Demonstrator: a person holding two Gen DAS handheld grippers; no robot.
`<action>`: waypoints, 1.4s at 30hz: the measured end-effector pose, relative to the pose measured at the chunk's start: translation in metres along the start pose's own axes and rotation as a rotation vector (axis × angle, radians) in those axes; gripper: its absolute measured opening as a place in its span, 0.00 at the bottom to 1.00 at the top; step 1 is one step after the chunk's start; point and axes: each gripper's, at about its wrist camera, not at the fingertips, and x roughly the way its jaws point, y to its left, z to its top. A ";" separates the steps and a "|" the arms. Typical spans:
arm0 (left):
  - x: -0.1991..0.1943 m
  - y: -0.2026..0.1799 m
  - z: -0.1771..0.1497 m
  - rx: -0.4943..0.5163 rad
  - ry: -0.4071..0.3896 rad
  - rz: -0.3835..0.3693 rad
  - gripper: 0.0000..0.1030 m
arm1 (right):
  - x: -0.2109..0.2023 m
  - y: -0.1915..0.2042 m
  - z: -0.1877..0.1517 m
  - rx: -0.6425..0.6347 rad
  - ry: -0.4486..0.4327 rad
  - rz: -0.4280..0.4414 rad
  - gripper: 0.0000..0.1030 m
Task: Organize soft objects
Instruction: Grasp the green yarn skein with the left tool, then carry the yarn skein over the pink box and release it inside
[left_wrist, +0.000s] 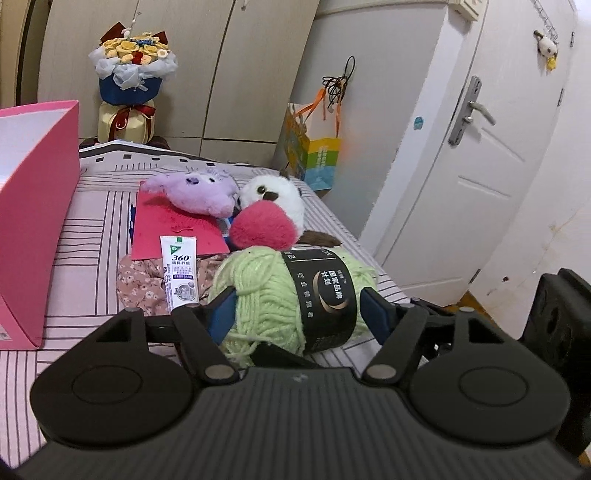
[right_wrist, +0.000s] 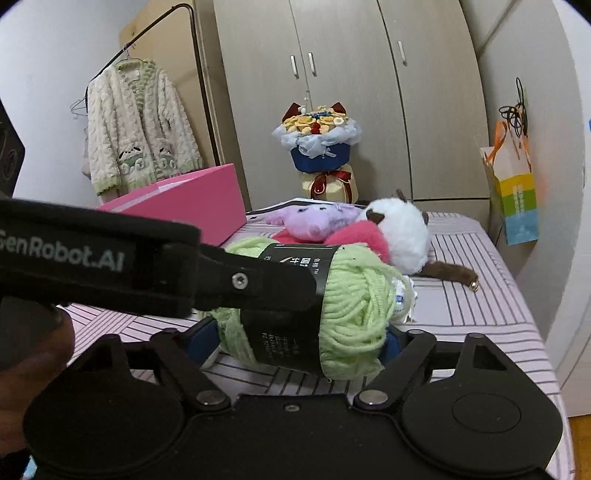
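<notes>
Grasping the green yarn ball (left_wrist: 273, 295) is the step we judge to be in hand; it lies on the striped bed (left_wrist: 92, 221), just in front of the plush toys (left_wrist: 273, 210) and near the pink box (left_wrist: 33, 221). Our left gripper (left_wrist: 297, 310) stands partly open, its pads against the ball's two ends. Our right gripper (right_wrist: 299, 343) brackets the same ball at medium width; firm contact we cannot tell. Next we need one secure hold, then a lift toward the box.
</notes>
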 end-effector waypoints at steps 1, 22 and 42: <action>-0.004 -0.001 0.002 0.003 0.003 0.001 0.67 | -0.004 0.001 0.002 -0.001 0.004 0.005 0.81; -0.132 0.025 0.017 -0.037 0.123 0.109 0.69 | -0.038 0.095 0.058 -0.127 0.217 0.281 0.85; -0.164 0.134 0.108 -0.087 0.053 0.191 0.71 | 0.030 0.185 0.145 -0.436 0.173 0.353 0.87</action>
